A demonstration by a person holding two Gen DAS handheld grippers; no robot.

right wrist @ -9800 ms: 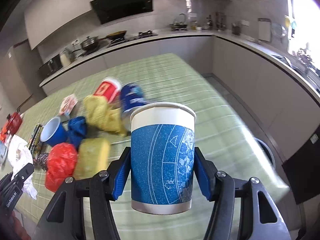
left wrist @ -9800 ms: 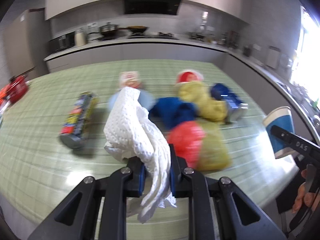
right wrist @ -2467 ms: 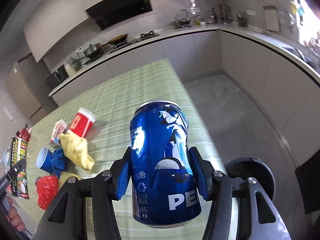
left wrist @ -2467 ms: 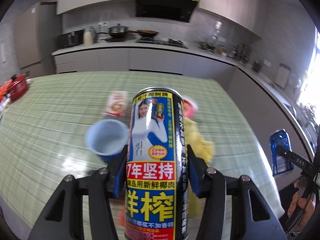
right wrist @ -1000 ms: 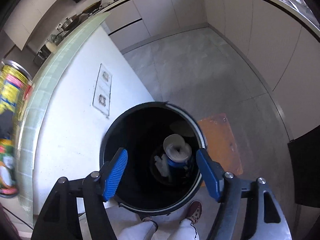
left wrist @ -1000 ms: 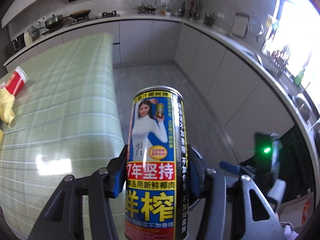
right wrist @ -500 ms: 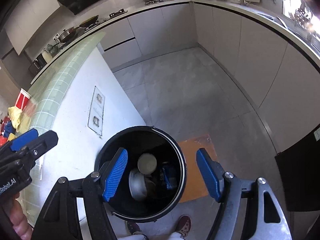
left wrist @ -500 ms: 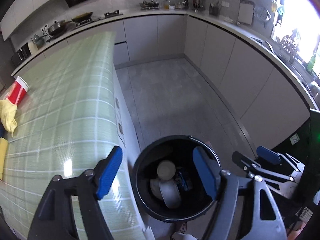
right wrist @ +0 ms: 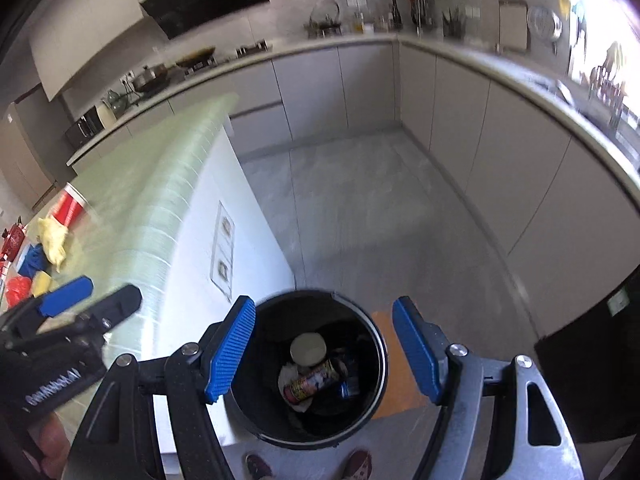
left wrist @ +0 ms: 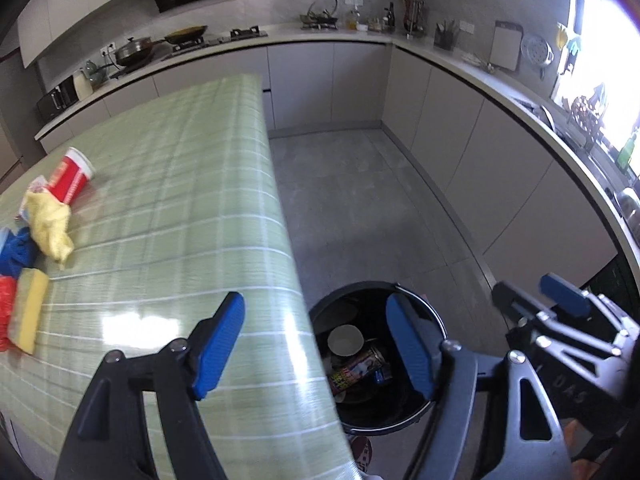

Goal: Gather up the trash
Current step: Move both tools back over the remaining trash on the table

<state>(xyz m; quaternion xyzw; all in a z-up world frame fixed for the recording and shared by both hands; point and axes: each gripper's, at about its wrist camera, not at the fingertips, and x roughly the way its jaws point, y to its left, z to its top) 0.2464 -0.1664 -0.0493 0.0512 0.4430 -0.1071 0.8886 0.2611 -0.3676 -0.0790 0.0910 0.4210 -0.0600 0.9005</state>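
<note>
1. My left gripper (left wrist: 316,344) has its fingers apart with nothing between them, over the counter (left wrist: 160,208) edge.
2. My right gripper (right wrist: 324,356) is spread and empty above the bin (right wrist: 376,364).
3. The can (right wrist: 310,380) lies in the bin beside a cup (right wrist: 308,349).
4. Only the left view shows the sponge (left wrist: 28,316) clearly, at 9 o'clock.
5. Only the right view shows shoes (right wrist: 360,462) at 6 o'clock.
</note>
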